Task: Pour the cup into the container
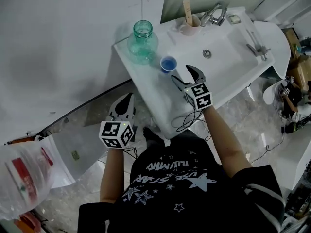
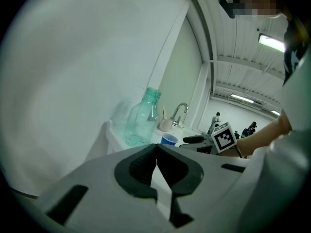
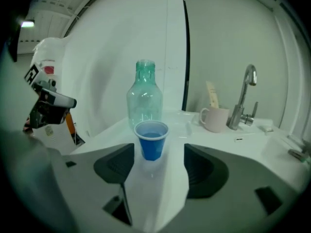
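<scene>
In the left gripper view only the rim and upper wall of the cup show. The left gripper covers the rest of it and the front of the sink. Far figures behind are too small to make out.

In the right gripper view the cup covers the bottom of the bottle, and what the cup holds cannot be told. A grey metal piece is cut off by the right edge.

In the head view a plastic bag is blurred and cut by the left edge. The clutter at the right is too small to name.
</scene>
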